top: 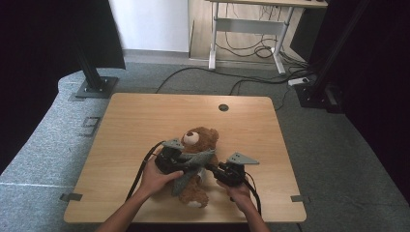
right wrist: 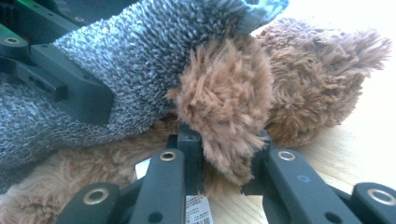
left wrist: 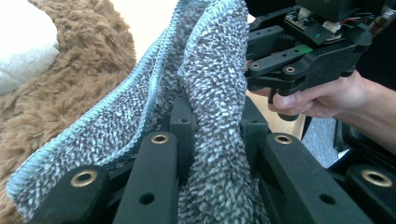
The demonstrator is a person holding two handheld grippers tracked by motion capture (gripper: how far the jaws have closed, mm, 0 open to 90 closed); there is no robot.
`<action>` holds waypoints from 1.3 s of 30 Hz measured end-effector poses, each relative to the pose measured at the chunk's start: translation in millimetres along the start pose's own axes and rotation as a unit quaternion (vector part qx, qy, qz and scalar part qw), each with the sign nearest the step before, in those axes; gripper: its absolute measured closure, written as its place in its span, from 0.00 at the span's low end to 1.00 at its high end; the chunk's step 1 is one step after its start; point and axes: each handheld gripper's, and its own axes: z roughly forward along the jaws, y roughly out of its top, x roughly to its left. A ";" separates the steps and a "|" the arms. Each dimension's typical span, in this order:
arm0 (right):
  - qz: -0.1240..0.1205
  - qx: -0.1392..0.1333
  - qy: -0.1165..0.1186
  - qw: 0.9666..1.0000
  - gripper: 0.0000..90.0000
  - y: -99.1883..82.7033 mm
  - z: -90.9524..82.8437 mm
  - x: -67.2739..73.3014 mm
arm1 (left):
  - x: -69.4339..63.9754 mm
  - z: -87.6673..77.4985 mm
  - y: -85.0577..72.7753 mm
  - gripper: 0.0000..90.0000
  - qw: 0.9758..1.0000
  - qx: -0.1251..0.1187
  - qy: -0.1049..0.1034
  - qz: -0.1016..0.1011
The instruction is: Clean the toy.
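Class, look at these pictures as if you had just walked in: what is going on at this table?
A person at a wooden table works on a brown teddy bear lying on it, with a hand-held gripper in each hand. The left hand-held gripper is shut on a grey fluffy cloth draped over the bear. The right hand-held gripper is shut on one of the bear's furry limbs. It looks as if the cloth is being wrapped around the bear or pulled off it.

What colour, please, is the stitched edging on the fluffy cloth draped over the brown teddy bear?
Light blue edging on a grey-and-white speckled cloth, clearest in the left gripper view.
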 end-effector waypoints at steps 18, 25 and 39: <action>0.019 -0.011 0.001 1.000 0.83 -1.1 -5.9 -6.2 | 15.1 -29.5 -13.9 0.82 0.999 -0.020 0.045 -0.021; 0.017 -0.017 0.008 1.000 0.83 -0.4 -6.8 -4.2 | -10.7 -38.2 -13.1 0.82 0.999 -0.039 0.007 0.001; 0.035 -0.030 0.000 0.999 0.83 -0.1 -10.4 -8.8 | -22.7 -11.7 -29.4 0.82 1.000 0.018 -0.001 0.011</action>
